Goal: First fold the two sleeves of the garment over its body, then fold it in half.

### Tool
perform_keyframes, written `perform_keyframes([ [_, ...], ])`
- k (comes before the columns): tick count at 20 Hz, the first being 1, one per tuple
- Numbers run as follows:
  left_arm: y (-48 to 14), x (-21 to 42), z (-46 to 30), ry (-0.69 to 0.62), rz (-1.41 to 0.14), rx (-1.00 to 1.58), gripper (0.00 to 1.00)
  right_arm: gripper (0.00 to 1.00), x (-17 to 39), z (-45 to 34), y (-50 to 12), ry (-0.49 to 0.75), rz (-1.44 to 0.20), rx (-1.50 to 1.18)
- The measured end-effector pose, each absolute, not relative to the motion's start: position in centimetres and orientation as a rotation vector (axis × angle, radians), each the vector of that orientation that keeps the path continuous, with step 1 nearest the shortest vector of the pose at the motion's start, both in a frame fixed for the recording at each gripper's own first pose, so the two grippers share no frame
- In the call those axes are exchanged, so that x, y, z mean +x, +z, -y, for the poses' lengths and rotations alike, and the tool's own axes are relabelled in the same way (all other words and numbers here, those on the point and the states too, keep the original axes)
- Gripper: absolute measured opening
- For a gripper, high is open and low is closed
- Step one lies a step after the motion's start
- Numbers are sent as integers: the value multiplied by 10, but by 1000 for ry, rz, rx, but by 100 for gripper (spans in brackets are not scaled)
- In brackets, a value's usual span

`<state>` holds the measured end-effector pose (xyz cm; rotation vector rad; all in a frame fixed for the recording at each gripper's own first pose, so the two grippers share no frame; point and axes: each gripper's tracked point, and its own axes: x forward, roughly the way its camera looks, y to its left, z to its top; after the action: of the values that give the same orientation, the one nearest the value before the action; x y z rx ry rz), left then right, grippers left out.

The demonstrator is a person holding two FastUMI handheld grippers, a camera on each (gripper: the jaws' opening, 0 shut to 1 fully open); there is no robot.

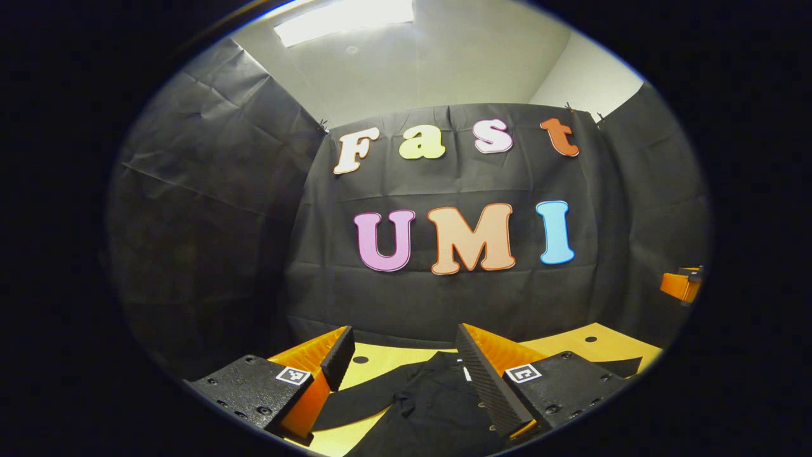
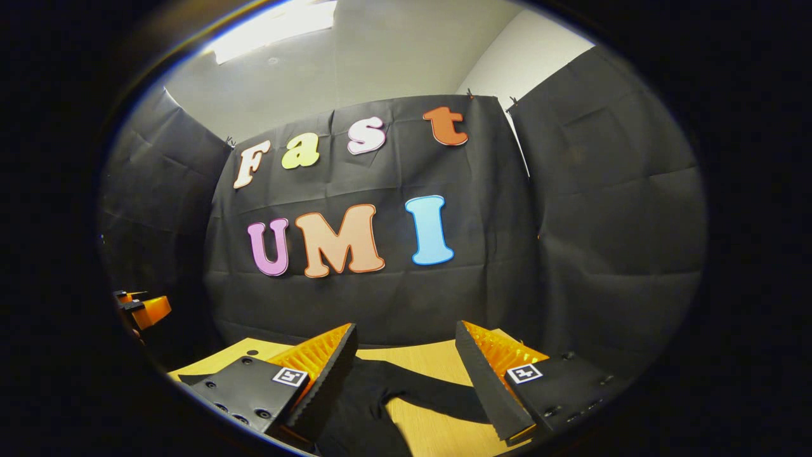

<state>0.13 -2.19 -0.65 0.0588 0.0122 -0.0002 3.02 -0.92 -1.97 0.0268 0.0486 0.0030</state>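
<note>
Left gripper view: fingers (image 1: 346, 355) apart, empty.

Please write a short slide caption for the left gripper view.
Left gripper, jaws open, held above a dark garment spread on the table.

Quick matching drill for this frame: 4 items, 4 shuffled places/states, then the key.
Items:
1. black long-sleeved garment
2. yellow wooden table
3. left gripper, jaws
4. bright ceiling light panel

Places/states:
A. overhead
B. open, holding nothing
C. lying flat, sleeves spread out
D. underneath the cloth

Pairs: 1-C, 2-D, 3-B, 4-A
</note>
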Motion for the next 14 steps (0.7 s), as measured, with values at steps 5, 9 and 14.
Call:
perform_keyframes([
  [5, -8, 0, 15, 23, -21, 71, 97, 96, 41, 20, -20, -13, -53, 29],
  [9, -11, 2, 12, 36, -28, 82, 97, 96, 58, 51, -22, -79, -46, 9],
  [14, -15, 4, 12, 48, -40, 110, 97, 98, 83, 102, -53, -165, -98, 4],
])
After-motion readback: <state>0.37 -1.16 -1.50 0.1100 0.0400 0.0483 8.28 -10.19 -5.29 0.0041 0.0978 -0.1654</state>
